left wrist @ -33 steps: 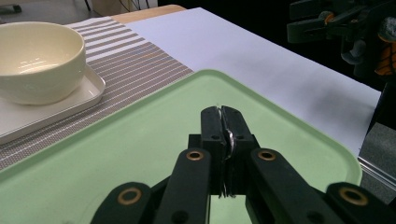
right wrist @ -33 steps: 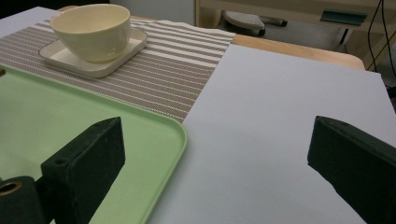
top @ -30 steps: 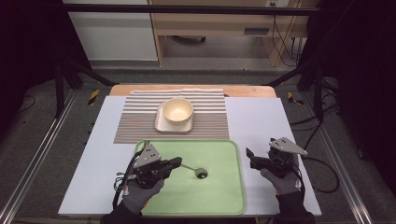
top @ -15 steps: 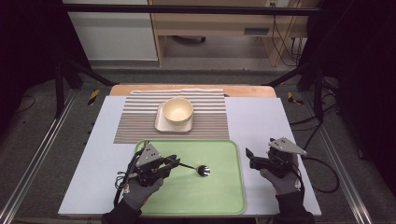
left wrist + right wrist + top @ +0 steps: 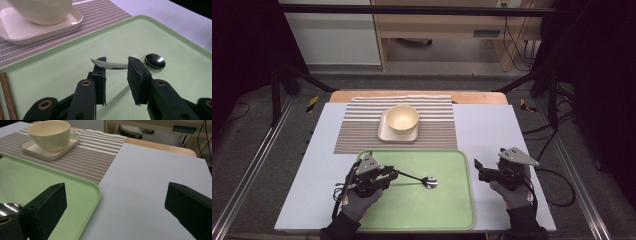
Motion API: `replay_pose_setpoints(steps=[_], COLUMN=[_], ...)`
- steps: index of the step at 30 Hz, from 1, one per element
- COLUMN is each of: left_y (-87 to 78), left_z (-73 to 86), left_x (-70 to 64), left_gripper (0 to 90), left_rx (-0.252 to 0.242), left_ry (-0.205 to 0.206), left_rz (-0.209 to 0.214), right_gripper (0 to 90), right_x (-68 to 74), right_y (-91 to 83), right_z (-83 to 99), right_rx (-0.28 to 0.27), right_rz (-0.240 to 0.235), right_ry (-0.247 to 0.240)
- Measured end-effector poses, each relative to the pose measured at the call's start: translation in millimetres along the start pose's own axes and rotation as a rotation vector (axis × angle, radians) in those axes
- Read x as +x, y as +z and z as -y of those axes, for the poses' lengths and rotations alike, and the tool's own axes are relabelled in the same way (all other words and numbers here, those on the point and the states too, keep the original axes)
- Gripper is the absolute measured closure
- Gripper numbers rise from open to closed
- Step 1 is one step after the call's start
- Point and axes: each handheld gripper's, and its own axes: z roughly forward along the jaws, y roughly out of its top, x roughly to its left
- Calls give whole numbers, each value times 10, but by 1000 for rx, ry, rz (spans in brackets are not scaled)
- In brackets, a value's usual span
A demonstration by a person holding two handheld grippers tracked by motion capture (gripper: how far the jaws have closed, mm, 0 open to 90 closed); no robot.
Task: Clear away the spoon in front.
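Observation:
A metal spoon [image 5: 429,182] lies on the green tray [image 5: 452,210], bowl end to the right. My left gripper [image 5: 393,172] hovers low over the tray's left part. In the left gripper view its jaws stand open, and the spoon's handle [image 5: 112,65] runs across the gap at the fingertips [image 5: 100,65]; the spoon's bowl [image 5: 155,60] is beyond the right jaw. My right gripper [image 5: 479,170] is held just right of the tray over the white tabletop. In its own view the right gripper [image 5: 116,195] is wide open with nothing between the jaws.
A cream bowl [image 5: 402,119] stands on a square plate [image 5: 384,134] on a striped mat [image 5: 357,130] behind the tray. A brown wooden stick [image 5: 6,95] lies at the tray's left edge. The wooden table edge [image 5: 472,97] runs along the back.
More of the spoon's handle shows past the left gripper's jaws, and the spoon's bowl sits slightly further right on the tray. The right gripper has not moved.

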Motion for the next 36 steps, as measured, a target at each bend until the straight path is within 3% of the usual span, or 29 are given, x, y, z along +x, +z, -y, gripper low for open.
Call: replay_pose_setpoints(steps=[7, 19, 26, 36], left_y=[59, 147, 107, 392], left_z=[79, 162, 0, -164], left_x=[94, 99, 16, -234], left_gripper=[675, 657, 746, 889], left_rx=[29, 115, 67, 114], left_ry=[-25, -5, 26, 99], left_rz=[-21, -77, -61, -46], right_gripper=[43, 43, 43, 43], right_x=[1, 2, -7, -12], right_y=[10, 17, 10, 16], right_z=[7, 9, 7, 14], right_rx=[5, 7, 3, 7], right_rz=[3, 3, 7, 11], right_ry=[1, -7, -4, -2])
